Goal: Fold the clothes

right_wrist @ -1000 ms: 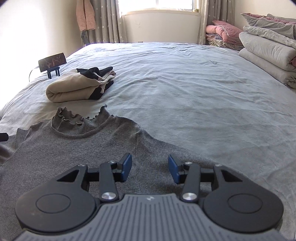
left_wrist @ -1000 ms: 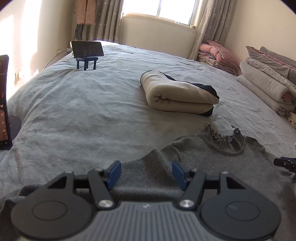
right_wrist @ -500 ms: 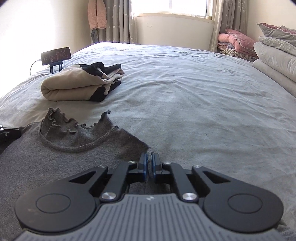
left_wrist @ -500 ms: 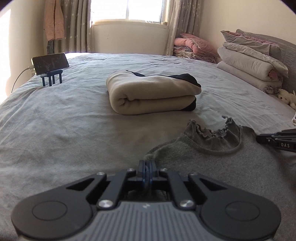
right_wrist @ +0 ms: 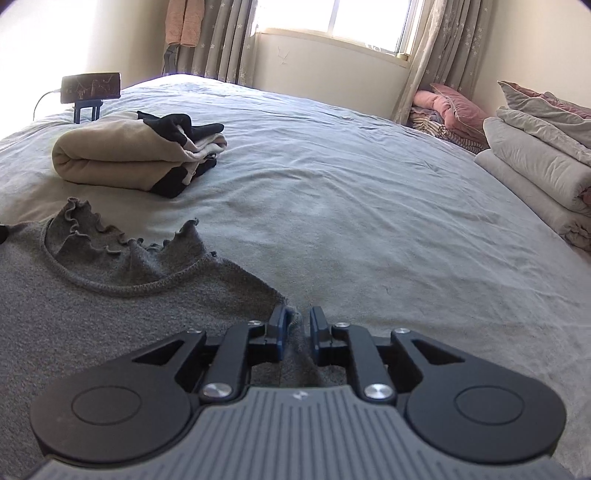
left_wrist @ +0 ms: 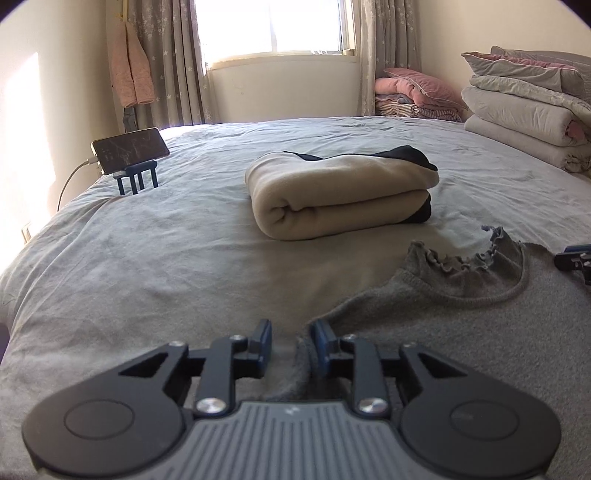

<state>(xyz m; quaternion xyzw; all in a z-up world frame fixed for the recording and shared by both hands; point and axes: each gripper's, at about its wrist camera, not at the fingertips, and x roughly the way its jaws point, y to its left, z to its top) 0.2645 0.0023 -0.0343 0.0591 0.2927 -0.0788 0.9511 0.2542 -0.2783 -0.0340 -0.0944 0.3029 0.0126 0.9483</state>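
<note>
Both grippers [left_wrist: 290, 341] [right_wrist: 296, 328], jaws opening.

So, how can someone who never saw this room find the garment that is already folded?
Look at the wide grey bed. Beyond the flat grey sweater, toward the window, lies a thick folded bundle. It is the only cream one, with black trim.

Grey bed [left_wrist: 155, 266], grey sweater [left_wrist: 461, 325], folded beige garment [left_wrist: 332, 199], phone stand [left_wrist: 136, 181]

A home bedroom: a wide bed [left_wrist: 147, 258] under a grey sheet, folded quilts [left_wrist: 524, 110] and pink pillows [left_wrist: 413, 86] stacked along the wall, curtains [left_wrist: 170, 62] framing a sunlit window [left_wrist: 273, 26].
</note>
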